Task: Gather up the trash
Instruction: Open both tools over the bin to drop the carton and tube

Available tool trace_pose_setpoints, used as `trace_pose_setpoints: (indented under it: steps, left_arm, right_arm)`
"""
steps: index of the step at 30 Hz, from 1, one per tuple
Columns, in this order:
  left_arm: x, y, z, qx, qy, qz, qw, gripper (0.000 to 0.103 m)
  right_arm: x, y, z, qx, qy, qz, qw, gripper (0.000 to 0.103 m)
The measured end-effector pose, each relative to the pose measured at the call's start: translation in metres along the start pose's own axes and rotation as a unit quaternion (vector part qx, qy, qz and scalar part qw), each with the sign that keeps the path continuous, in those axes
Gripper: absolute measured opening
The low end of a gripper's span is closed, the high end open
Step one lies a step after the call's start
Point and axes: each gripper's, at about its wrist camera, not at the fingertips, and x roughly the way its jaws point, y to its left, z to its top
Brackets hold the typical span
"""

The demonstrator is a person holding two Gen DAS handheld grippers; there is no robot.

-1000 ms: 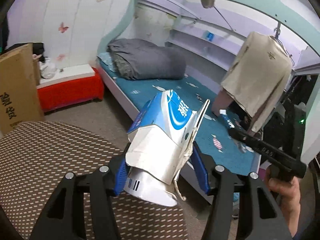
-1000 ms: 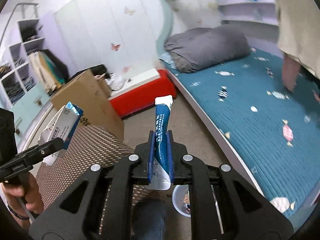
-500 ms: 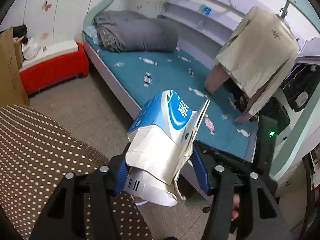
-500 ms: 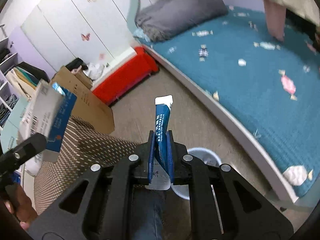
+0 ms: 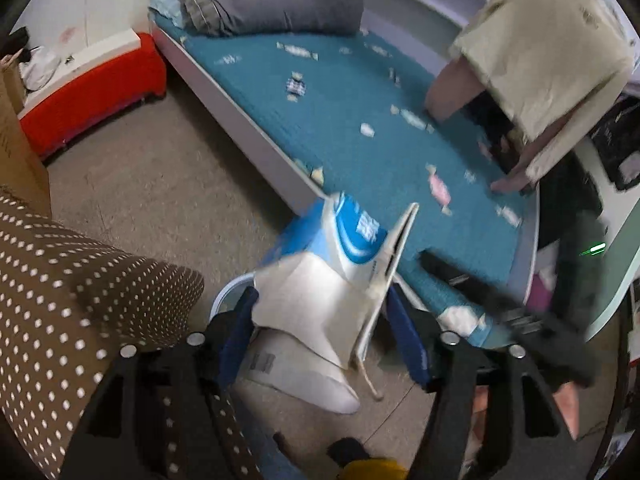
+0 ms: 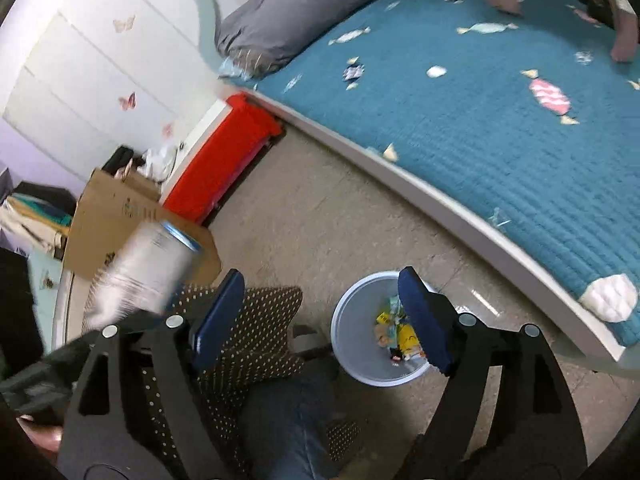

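My left gripper [image 5: 320, 320] is shut on a crumpled blue and white carton [image 5: 336, 280], held above the floor beside the bed. Part of the pale blue waste bin's rim [image 5: 230, 290] shows behind the carton. In the right wrist view my right gripper [image 6: 320, 316] is open and empty, its jaws wide apart above the waste bin [image 6: 360, 376], which holds several colourful scraps [image 6: 396, 336]. The carton [image 6: 140, 276] shows blurred at the left of that view.
A bed with a teal quilt [image 6: 500, 120] runs along the right. A brown dotted chair seat [image 5: 72, 304] is at the left, a cardboard box [image 6: 116, 216] and a red bench [image 6: 224, 160] behind it. Clothes [image 5: 552, 48] hang over the bed's end.
My right gripper has opened and the blue tube it held is gone from its jaws. Both grippers have tilted down toward the bin. The left still holds the carton.
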Motion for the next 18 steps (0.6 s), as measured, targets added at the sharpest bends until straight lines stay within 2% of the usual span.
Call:
trace_pose_setpoints:
  steps: [1,2,4,6,9,11,14,18]
  left_arm:
    - [0.003,0.002,0.000,0.000,0.007,0.004,1.0000,0.071]
    - [0.003,0.004,0.000,-0.002,0.008,0.005,1.0000,0.080]
    - [-0.003,0.005,-0.001,-0.002,-0.002,0.005,1.0000,0.083]
    - [-0.015,0.004,-0.002,0.001,-0.020,0.022,0.9996,0.091]
    - [-0.037,0.002,-0.006,0.006,-0.052,0.032,0.9981,0.091]
    - [-0.054,0.001,-0.008,0.003,-0.071,0.037,0.9968,0.091]
    - [-0.087,-0.004,-0.017,0.004,-0.110,0.050,0.9927,0.094]
    - [-0.133,-0.010,-0.035,0.003,-0.163,0.082,0.9832,0.095]
  right_arm:
    - [-0.004,0.000,0.000,0.000,-0.004,0.000,1.000,0.082]
    - [-0.009,-0.001,0.000,-0.001,-0.008,0.000,1.000,0.084]
    - [-0.019,-0.001,0.001,-0.002,-0.014,0.002,1.000,0.086]
    - [-0.025,0.002,-0.001,-0.006,-0.018,0.001,1.000,0.090]
    - [-0.033,0.010,-0.004,-0.013,-0.018,0.001,1.000,0.097]
    - [-0.040,0.020,-0.009,-0.022,-0.020,-0.004,1.000,0.097]
    - [-0.053,0.038,-0.015,-0.044,-0.029,-0.006,0.999,0.097]
    - [-0.071,0.061,-0.025,-0.073,-0.041,-0.003,0.997,0.097]
